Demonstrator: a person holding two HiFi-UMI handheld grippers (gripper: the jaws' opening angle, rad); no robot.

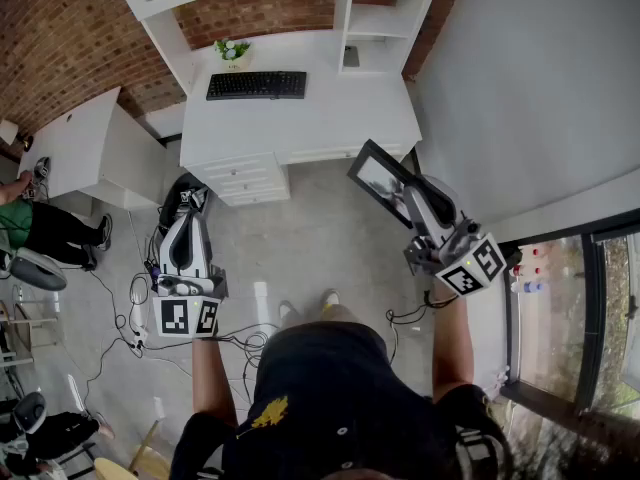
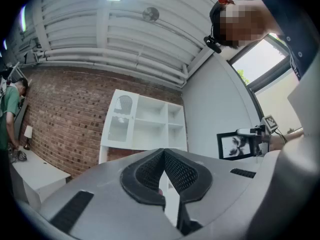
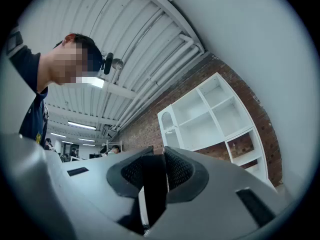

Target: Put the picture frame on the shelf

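Black-edged, the picture frame (image 1: 383, 178) is held tilted in the air above the grey floor (image 1: 300, 238), clamped by one edge between the jaws of the right gripper (image 1: 408, 196). It is seen well short of the white shelf (image 1: 372, 20), which is set over the white table (image 1: 300, 123) against the brick wall (image 1: 60, 28). A black keyboard (image 1: 256, 85) is laid on the table. The left gripper (image 1: 188, 204) is held empty, its jaws together at the tips.
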